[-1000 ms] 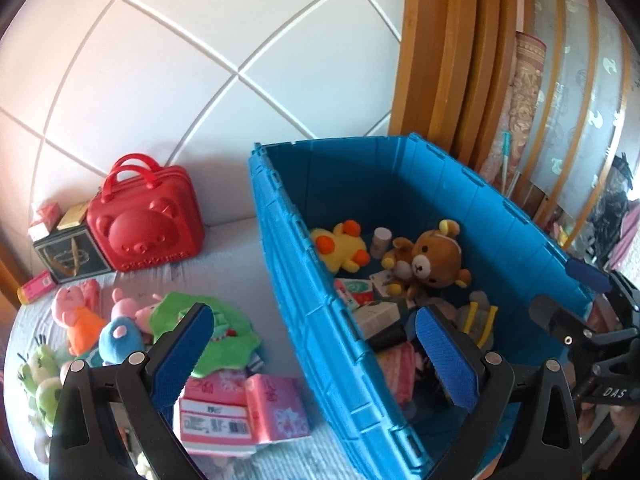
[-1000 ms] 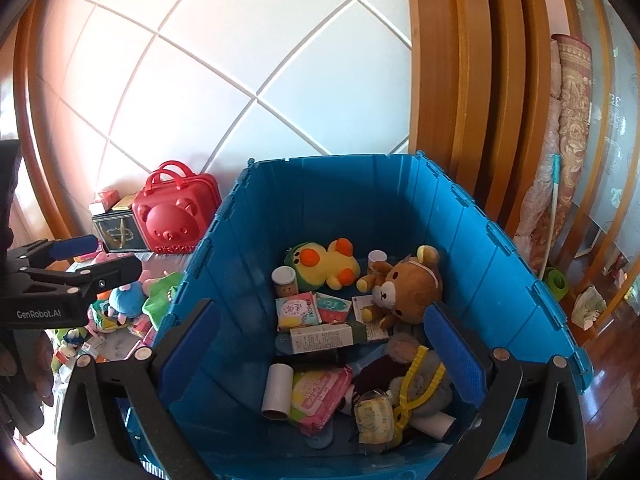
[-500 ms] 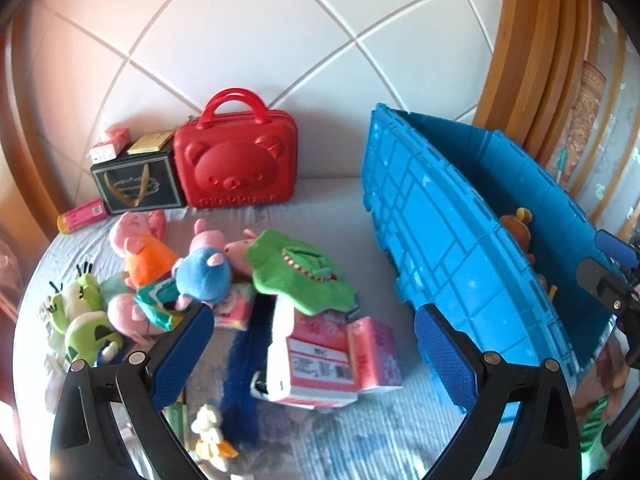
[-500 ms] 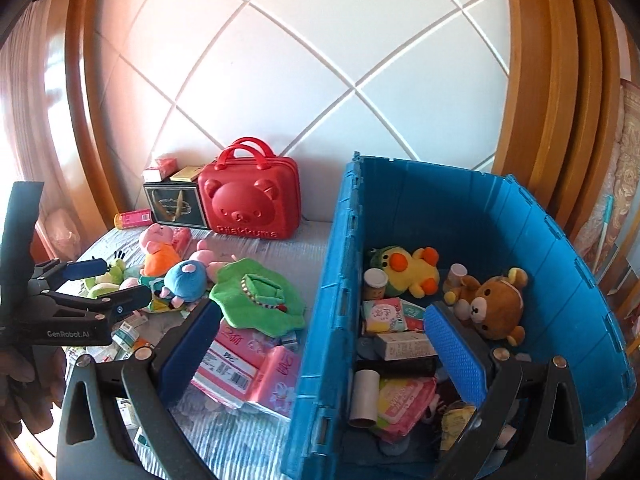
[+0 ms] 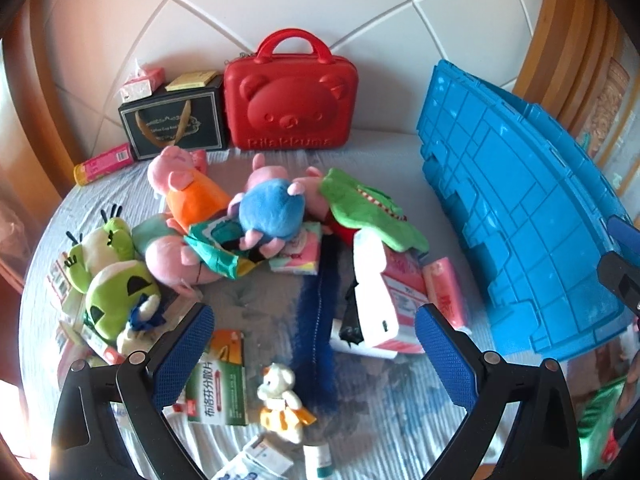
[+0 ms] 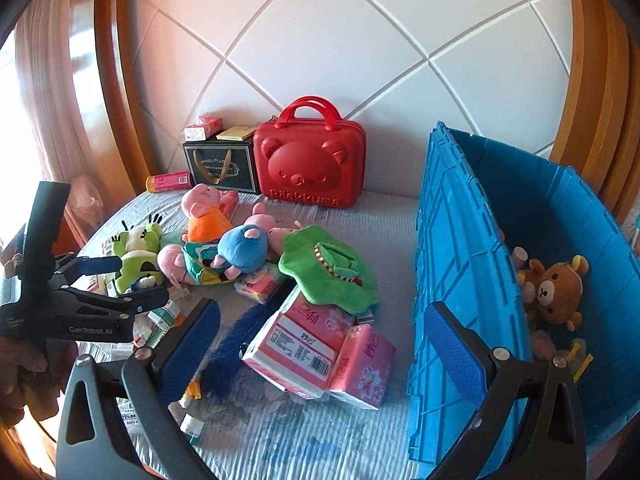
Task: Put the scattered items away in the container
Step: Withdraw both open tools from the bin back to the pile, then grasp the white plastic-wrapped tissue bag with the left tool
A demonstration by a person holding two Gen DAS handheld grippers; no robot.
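Observation:
The blue crate (image 5: 520, 216) stands at the right of the bed; in the right wrist view (image 6: 460, 264) a brown bear (image 6: 560, 292) lies inside it. Scattered items lie left of it: pink tissue packs (image 6: 304, 340), a green plush (image 5: 368, 208), a blue plush (image 5: 272, 208), a pink pig (image 5: 180, 188), green frogs (image 5: 108, 276), a green medicine box (image 5: 218, 384), a small white bear (image 5: 280, 400), a blue brush (image 5: 316, 328). My left gripper (image 5: 312, 352) is open and empty above the small items. My right gripper (image 6: 320, 348) is open and empty above the tissue packs.
A red bear-face case (image 5: 292, 100) and a black gift box (image 5: 176, 124) stand against the white padded headboard. A pink tube (image 5: 104, 164) lies at the far left. Wooden frame posts rise on both sides. The left gripper also shows in the right wrist view (image 6: 112, 280).
Both grippers have swung left, away from the crate's inside and over the pile of scattered items on the bed. Both stayed open and empty.

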